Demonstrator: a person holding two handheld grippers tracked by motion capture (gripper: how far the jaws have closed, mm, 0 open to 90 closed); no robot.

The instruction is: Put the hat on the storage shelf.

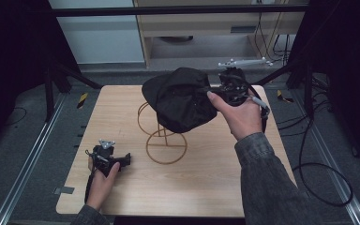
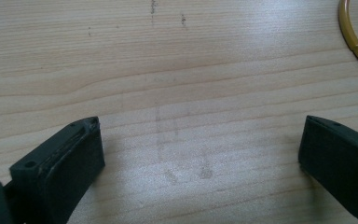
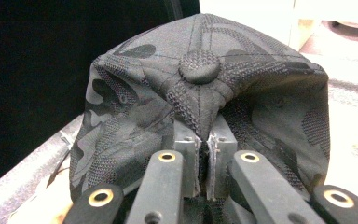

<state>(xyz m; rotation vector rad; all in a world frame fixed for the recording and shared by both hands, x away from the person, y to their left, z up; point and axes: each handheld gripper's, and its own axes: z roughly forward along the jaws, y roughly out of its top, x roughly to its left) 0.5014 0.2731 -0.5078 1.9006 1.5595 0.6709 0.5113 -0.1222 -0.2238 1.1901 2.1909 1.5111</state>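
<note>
High view: cap [image 1: 183,98] brim pointing left.

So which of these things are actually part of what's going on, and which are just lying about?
Part of the job:
- black cap, pinched in the shut right tool
- gold wire stand beneath the cap
- wooden table that the stand is on

Just lying about:
- left tool, open over bare wood
- white bracket on the floor beyond the table
- loose cables on the floor

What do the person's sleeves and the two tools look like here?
Both forearms wear grey, mottled sleeves. The left tool is black with a grey three-cornered plate on top. The right tool is black too, trailing a dark cable; its linkage arms carry brass-ringed holes.
</note>
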